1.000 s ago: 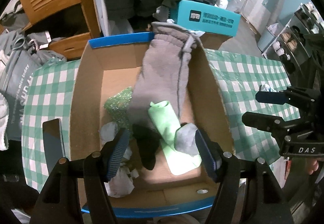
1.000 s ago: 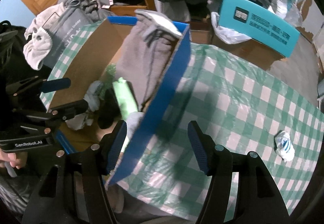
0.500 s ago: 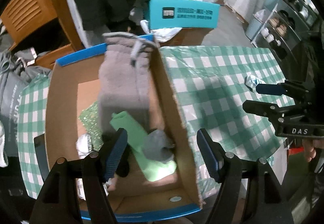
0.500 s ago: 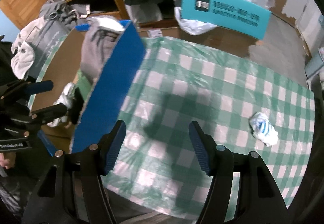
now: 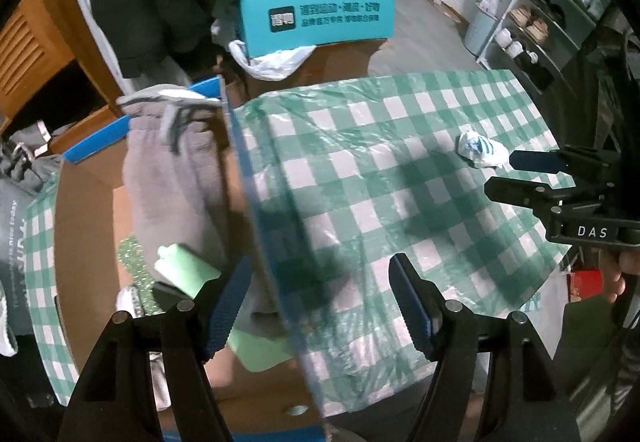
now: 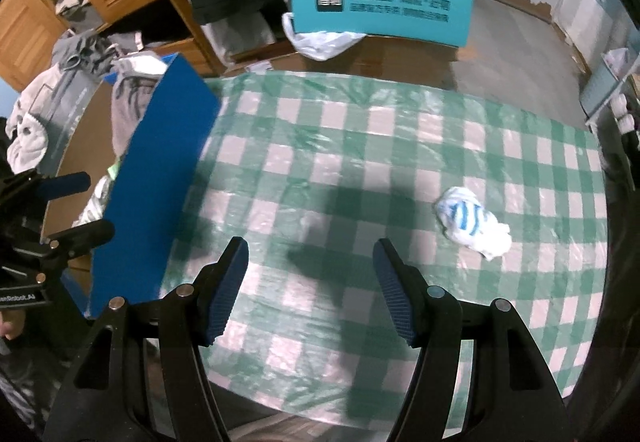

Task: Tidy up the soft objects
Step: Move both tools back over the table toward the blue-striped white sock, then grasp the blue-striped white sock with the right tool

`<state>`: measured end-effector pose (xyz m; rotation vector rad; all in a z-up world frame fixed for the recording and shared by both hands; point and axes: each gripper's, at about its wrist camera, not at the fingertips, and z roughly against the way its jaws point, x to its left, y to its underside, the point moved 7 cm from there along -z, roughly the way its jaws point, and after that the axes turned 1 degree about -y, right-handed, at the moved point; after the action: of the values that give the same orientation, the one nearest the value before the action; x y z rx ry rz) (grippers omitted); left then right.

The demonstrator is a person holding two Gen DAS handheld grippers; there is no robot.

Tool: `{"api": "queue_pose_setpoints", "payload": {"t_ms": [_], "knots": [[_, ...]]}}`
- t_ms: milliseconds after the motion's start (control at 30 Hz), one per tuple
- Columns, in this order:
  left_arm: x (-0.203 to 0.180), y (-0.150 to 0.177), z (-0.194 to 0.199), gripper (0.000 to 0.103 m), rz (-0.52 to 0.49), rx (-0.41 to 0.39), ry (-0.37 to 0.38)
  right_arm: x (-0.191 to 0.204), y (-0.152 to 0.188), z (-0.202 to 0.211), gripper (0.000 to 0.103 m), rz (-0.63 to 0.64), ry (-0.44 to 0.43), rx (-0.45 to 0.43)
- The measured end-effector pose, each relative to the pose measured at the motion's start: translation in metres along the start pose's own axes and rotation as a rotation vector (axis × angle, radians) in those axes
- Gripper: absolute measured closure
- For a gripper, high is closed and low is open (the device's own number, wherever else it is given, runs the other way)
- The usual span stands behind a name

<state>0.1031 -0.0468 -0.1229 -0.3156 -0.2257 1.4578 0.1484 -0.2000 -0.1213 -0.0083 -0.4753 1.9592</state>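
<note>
While both grippers' jaws gape empty, the right gripper [image 5: 520,172] reads "DAS", the left [image 6: 80,204] "GenRobot.AI".

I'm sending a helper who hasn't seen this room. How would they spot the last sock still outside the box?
Find the green-checked tablecloth beside the blue-sided box. The balled sock lies alone on it; it is white with blue stripes.

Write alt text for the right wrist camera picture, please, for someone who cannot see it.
An open, empty right gripper hovers over a green checked tablecloth, with a balled white and blue striped sock lying ahead to its right. At left stands a blue-sided cardboard box holding grey fabric.
</note>
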Motion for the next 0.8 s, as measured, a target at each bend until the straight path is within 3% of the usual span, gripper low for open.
{"api": "queue_pose_setpoints", "payload": {"t_ms": [400,600,800], "knots": [[-0.029,-0.014,-0.027,0.029,0.004,0.048,0.016,-0.065,0.007,-0.011,0.038,-0.045,0.076,0.033],[-0.04,-0.029,-0.045,0.026,-0.028,0.061,-0.006,-0.112,0.005,-0.028,0.037,-0.054,0.156,0.065],[-0.05,-0.041,-0.068,0.026,-0.025,0.091,0.021,-0.138,-0.002,-0.05,0.037,-0.006,0.187,0.114]]}}
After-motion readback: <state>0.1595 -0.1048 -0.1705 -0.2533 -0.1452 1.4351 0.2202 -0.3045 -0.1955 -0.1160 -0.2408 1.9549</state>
